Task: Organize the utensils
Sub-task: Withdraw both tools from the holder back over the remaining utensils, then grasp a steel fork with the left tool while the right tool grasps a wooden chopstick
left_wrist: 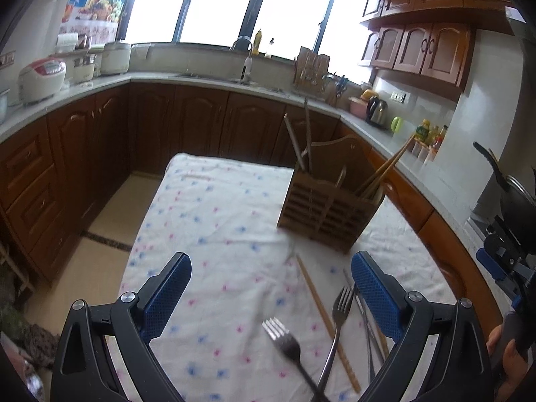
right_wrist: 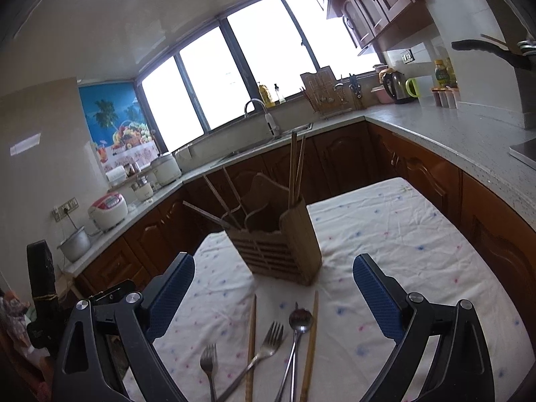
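Observation:
A wooden slatted utensil holder (left_wrist: pixel 326 212) stands on the table with the white flowered cloth (left_wrist: pixel 214 221); it also shows in the right wrist view (right_wrist: pixel 283 248). Chopsticks and metal utensils stick out of it. Loose on the cloth lie two forks (left_wrist: pixel 284 340) (left_wrist: pixel 340 315), a wooden chopstick (left_wrist: pixel 321 315) and thin metal utensils. The right wrist view shows two forks (right_wrist: pixel 208 365) (right_wrist: pixel 268 343), a spoon (right_wrist: pixel 300 320) and two chopsticks (right_wrist: pixel 251 338) (right_wrist: pixel 311 338). My left gripper (left_wrist: pixel 271 296) is open above the forks. My right gripper (right_wrist: pixel 273 298) is open above the loose utensils, short of the holder.
Brown cabinets (left_wrist: pixel 201 120) and a grey counter (left_wrist: pixel 214 80) wrap around the table. Rice cookers (left_wrist: pixel 42 78), a sink tap (left_wrist: pixel 246 55), a kettle (left_wrist: pixel 377 110) and bottles (left_wrist: pixel 430 134) stand on the counter. A pan handle (right_wrist: pixel 485 50) juts out at the right.

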The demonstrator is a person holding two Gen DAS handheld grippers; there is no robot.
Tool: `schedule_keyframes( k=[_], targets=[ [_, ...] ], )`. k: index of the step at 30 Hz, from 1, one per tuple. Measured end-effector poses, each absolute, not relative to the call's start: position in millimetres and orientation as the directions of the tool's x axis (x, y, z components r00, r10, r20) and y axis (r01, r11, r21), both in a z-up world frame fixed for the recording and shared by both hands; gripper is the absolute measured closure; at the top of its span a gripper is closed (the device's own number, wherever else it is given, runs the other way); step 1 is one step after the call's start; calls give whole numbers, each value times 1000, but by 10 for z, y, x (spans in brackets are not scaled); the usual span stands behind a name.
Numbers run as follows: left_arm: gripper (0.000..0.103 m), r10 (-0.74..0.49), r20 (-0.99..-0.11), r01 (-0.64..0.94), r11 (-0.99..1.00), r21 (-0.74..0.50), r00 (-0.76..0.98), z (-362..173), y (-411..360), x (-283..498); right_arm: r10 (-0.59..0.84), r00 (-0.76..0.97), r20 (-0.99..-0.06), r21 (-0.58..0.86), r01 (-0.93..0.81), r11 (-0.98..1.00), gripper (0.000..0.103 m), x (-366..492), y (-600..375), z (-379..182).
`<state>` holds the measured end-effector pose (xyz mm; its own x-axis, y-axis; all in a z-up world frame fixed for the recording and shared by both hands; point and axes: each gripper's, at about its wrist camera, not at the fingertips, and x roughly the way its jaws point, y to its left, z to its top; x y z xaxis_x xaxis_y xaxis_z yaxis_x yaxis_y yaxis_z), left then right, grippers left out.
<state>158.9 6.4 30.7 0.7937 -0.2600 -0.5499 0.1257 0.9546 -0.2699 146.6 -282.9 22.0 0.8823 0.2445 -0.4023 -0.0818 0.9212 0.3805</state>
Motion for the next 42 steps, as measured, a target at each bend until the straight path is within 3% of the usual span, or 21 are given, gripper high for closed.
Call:
schedule_keyframes(
  k=[27, 31, 35, 42],
  targets=[
    [6, -305, -734, 91, 944, -317, 607, -104, -89, 1771, 260, 790, -556, 365, -49, 930, 10, 1512, -2807, -322],
    [7, -330, -766, 93, 937, -336, 551, -264, -174, 1883, 263, 758, -597, 359, -40, 932, 24, 1600, -2784, -437],
    [9, -330, -790, 98, 940, -328, 517, -371, -268, 1979, 253, 724, -641, 340, -27, 940, 51, 1692, -2758, -557],
    [25, -335, -825, 109, 941, -321, 455, -544, -420, 2113, 244, 671, -700, 317, -15, 948, 68, 1870, -2751, -741]
  ],
)
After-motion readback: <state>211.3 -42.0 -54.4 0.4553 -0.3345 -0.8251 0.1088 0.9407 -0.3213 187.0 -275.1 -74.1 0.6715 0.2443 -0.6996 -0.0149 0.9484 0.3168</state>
